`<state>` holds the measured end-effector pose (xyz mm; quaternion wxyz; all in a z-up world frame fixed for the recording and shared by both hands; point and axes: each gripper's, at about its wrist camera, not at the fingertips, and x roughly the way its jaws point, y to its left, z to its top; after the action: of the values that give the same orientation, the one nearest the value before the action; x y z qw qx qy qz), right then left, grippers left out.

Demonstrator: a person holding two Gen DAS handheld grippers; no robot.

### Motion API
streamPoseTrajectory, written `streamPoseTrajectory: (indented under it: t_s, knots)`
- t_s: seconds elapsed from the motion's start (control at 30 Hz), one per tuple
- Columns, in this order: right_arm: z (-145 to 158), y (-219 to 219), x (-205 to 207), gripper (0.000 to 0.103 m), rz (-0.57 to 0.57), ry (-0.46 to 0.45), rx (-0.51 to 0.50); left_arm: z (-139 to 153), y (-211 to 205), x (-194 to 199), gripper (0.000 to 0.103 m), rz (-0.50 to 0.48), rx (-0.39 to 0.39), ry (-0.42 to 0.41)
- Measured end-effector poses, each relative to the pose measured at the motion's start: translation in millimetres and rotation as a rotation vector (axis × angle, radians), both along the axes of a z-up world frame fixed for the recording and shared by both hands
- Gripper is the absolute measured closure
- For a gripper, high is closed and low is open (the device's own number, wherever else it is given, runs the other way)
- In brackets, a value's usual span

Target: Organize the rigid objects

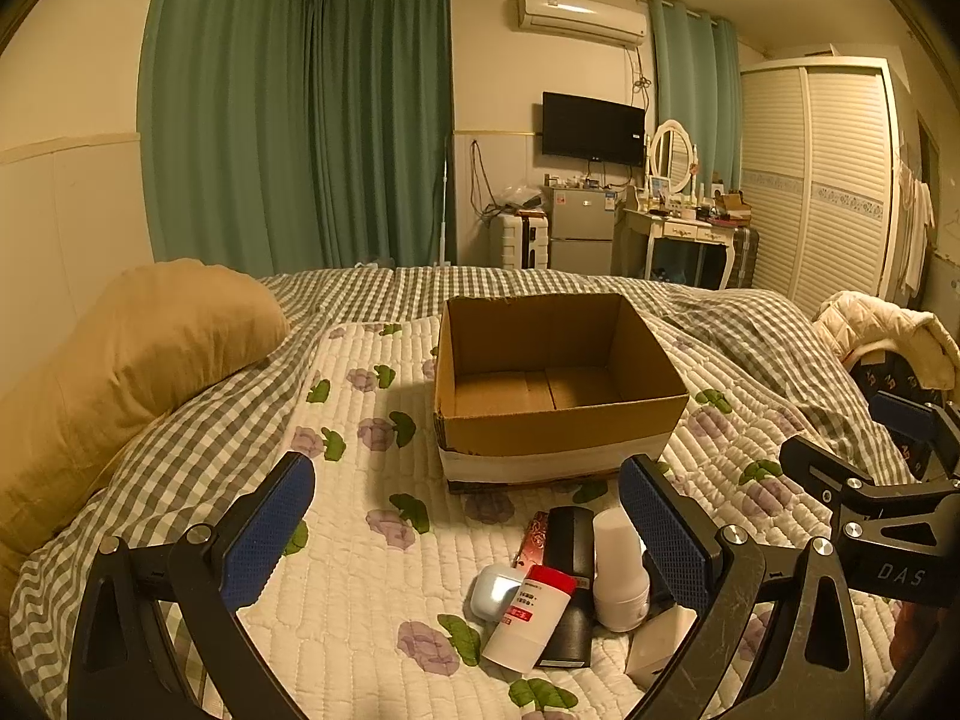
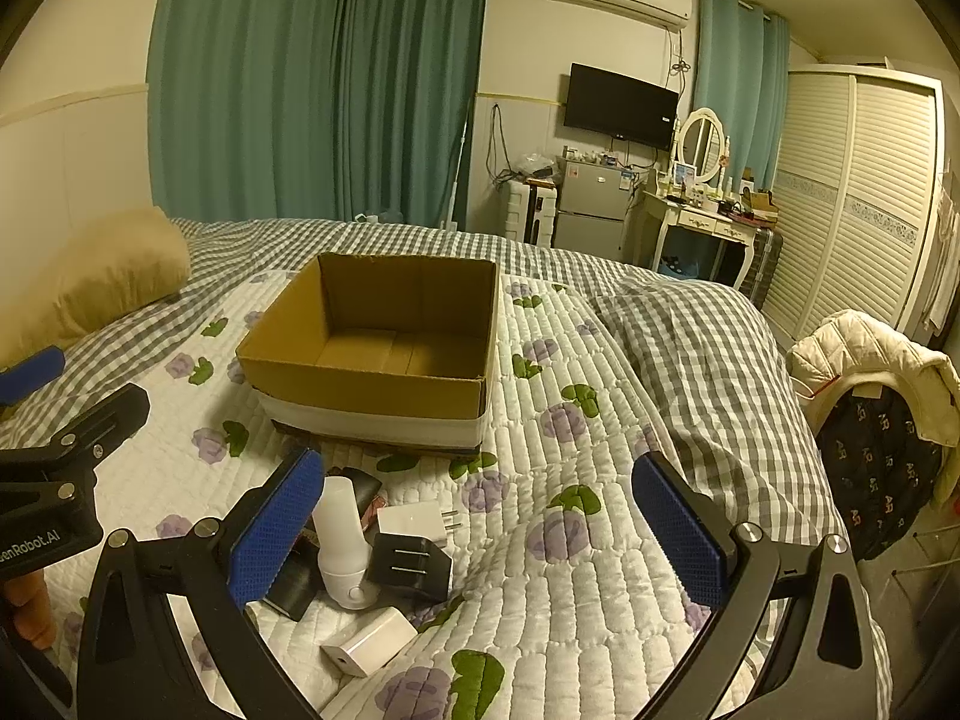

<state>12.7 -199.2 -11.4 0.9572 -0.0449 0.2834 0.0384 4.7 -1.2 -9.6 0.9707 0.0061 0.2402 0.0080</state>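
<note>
An open, empty cardboard box (image 1: 558, 414) (image 2: 384, 372) stands on the quilted bed. In front of it lies a cluster of small objects: a white bottle with a red cap (image 1: 528, 618), a white earbud case (image 1: 493, 591), a black box (image 1: 570, 576), a white plastic bottle (image 1: 618, 576) (image 2: 343, 546), a black plug adapter (image 2: 411, 564), a white plug adapter (image 2: 414, 522) and a white charger block (image 2: 369, 639). My left gripper (image 1: 468, 534) is open above the cluster. My right gripper (image 2: 480, 522) is open just right of it. Both are empty.
A tan pillow (image 1: 138, 354) lies at the left. A folded checked duvet (image 2: 678, 348) is at the right of the box. A chair with jackets (image 2: 876, 414) stands by the bed's right edge. The right gripper's body shows in the left wrist view (image 1: 888, 516).
</note>
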Motion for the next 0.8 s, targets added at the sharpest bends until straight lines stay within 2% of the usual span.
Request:
streamPoseTrajectory:
  t_s: [0.8]
  knots:
    - [-3.5, 0.9, 1.2, 0.0, -0.01, 0.015, -0.006, -4.4, -0.5, -1.3, 0.0, 0.002, 0.013, 0.007]
